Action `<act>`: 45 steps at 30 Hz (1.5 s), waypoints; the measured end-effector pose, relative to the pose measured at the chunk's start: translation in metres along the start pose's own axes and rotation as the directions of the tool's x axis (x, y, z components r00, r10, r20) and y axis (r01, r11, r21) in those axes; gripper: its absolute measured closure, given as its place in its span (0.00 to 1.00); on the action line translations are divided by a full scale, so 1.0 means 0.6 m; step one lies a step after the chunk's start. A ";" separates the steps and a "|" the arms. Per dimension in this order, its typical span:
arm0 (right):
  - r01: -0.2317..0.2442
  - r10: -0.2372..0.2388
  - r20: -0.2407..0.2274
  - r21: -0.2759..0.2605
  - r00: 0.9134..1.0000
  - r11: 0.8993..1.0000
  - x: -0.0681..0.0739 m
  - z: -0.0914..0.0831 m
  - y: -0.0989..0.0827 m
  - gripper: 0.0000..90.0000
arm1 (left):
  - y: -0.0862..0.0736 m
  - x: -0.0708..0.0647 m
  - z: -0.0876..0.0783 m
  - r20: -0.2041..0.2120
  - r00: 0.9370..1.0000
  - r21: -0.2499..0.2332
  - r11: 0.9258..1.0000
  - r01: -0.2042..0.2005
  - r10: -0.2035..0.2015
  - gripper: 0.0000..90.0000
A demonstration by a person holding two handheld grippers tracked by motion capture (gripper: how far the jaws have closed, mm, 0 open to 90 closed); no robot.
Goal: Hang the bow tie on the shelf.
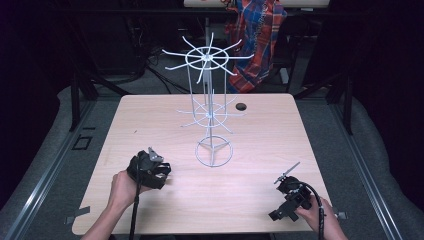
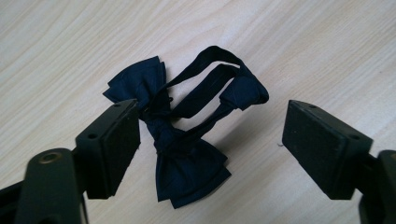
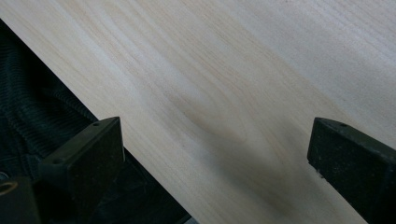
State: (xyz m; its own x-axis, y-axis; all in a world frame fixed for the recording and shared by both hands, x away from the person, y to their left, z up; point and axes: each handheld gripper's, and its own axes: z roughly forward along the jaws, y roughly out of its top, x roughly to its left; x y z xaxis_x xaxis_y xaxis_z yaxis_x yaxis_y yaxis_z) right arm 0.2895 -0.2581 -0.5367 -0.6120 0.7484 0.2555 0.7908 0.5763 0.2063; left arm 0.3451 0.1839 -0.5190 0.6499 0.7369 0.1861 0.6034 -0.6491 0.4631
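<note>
The navy bow tie [image 2: 187, 140] lies flat on the desk [image 2: 303, 42] between the spread jaws of the left gripper [image 2: 210, 149], unpinched. The right gripper [image 3: 233, 163] gapes wide over bare wood.

obstacle: wire rack [image 1: 210, 107] mid-table | free: bare table [image 1: 150, 117] either side | bow tie [image 2: 180, 135] between left claw [image 2: 210, 149] jaws

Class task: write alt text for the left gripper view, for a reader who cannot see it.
A dark navy bow tie with a looped strap lies on a pale wooden table, between the open black jaws of the left claw; the left jaw seems to touch it.
</note>
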 end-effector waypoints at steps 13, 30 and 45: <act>0.021 -0.022 0.024 0.033 0.999 0.999 -0.002 -0.002 0.002 0.04 | 0.016 -0.019 0.018 -0.004 0.998 0.037 0.998 -0.060 0.060 0.40; 0.025 -0.025 0.026 0.027 0.999 0.999 -0.003 -0.003 0.000 0.04 | 0.019 -0.028 0.021 -0.001 0.998 0.052 0.997 -0.059 0.059 0.79; 0.012 -0.012 0.012 0.014 1.000 1.000 -0.001 -0.003 0.000 0.04 | 0.007 0.011 -0.022 0.041 0.997 -0.057 0.996 0.065 -0.063 0.90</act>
State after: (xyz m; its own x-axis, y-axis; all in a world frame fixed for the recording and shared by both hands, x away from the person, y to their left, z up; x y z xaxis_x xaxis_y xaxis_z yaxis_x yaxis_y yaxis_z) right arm 0.2898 -0.2592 -0.5352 -0.6212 0.7454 0.2416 0.7836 0.5894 0.1963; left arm 0.3458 0.1884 -0.5042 0.6290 0.7679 0.1210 0.6172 -0.5879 0.5229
